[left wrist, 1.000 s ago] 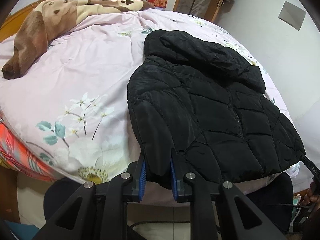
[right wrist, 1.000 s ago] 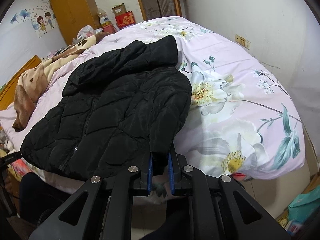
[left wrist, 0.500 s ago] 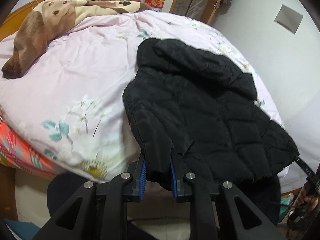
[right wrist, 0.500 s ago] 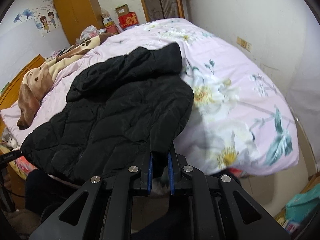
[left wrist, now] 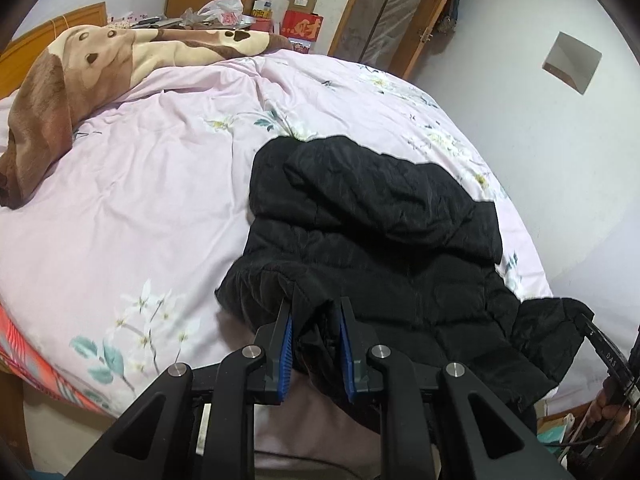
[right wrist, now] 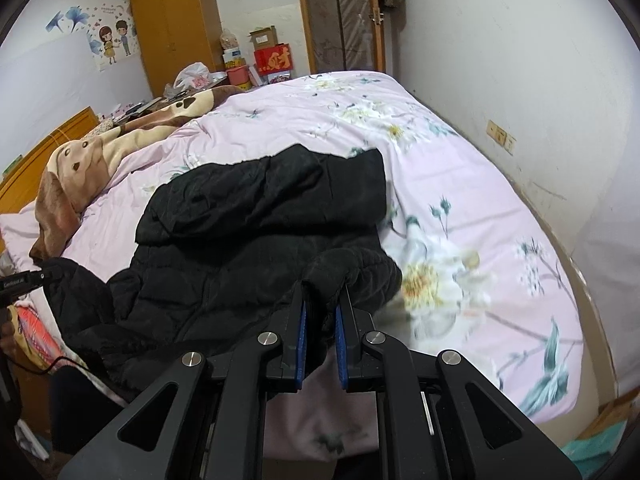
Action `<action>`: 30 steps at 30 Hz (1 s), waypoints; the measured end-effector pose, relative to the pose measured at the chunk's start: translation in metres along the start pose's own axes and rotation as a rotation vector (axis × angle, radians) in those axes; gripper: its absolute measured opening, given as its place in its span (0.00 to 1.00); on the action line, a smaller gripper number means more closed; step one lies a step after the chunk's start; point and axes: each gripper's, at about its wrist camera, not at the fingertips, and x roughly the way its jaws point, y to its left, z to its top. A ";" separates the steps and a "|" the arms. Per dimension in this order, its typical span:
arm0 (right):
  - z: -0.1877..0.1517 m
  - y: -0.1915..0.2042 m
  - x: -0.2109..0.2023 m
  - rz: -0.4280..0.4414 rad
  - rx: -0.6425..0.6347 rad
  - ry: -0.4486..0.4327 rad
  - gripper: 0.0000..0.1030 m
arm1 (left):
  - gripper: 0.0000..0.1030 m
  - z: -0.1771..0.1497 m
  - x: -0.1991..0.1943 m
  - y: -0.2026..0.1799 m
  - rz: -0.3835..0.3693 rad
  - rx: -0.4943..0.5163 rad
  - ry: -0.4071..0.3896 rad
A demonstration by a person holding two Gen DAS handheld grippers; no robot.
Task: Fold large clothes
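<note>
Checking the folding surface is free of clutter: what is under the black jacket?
The black jacket lies on a pink floral duvet, visible all around it. Whatever sits directly beneath is covered. Its near hem is lifted, clamped by the left gripper and right gripper.

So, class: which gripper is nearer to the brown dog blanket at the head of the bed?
Left. The left gripper grips the black jacket on the side facing the dog blanket; the right gripper holds the jacket's opposite side, farther away.

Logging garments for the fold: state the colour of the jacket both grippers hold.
The jacket is black, quilted; clearest in the left wrist view.
</note>
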 end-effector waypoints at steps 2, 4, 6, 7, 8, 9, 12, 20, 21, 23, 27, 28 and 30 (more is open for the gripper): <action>0.012 0.001 0.003 -0.005 -0.016 -0.005 0.11 | 0.19 0.013 0.002 -0.001 -0.014 -0.013 -0.004; 0.027 0.005 0.007 -0.010 -0.036 -0.013 0.11 | 0.19 0.023 0.002 -0.002 -0.018 -0.023 -0.017; 0.038 0.005 0.009 -0.014 -0.041 -0.019 0.11 | 0.19 0.037 0.004 -0.003 -0.015 -0.025 -0.023; 0.045 0.006 0.011 -0.013 -0.043 -0.021 0.11 | 0.19 0.043 0.005 -0.004 -0.020 -0.022 -0.024; 0.050 0.004 0.014 -0.015 -0.045 -0.024 0.11 | 0.19 0.049 0.006 -0.005 -0.023 -0.018 -0.027; 0.056 0.005 0.017 -0.017 -0.048 -0.025 0.11 | 0.19 0.056 0.007 -0.007 -0.019 -0.017 -0.031; 0.073 0.002 0.028 -0.014 -0.039 -0.019 0.11 | 0.20 0.076 0.012 -0.011 -0.015 -0.013 -0.044; 0.121 -0.005 0.064 -0.012 -0.011 0.003 0.11 | 0.20 0.134 0.041 -0.020 0.005 -0.010 -0.056; 0.127 -0.005 0.070 -0.016 -0.011 0.009 0.11 | 0.20 0.142 0.046 -0.021 0.009 -0.005 -0.057; 0.138 -0.005 0.081 -0.019 -0.010 0.018 0.11 | 0.20 0.156 0.057 -0.023 0.024 -0.005 -0.054; 0.163 -0.006 0.109 -0.027 -0.002 0.050 0.11 | 0.20 0.182 0.080 -0.027 0.048 0.007 -0.049; 0.169 -0.007 0.116 -0.030 0.002 0.056 0.11 | 0.19 0.187 0.085 -0.027 0.055 0.009 -0.050; 0.179 -0.007 0.129 -0.032 0.007 0.076 0.11 | 0.19 0.200 0.099 -0.027 0.071 0.008 -0.044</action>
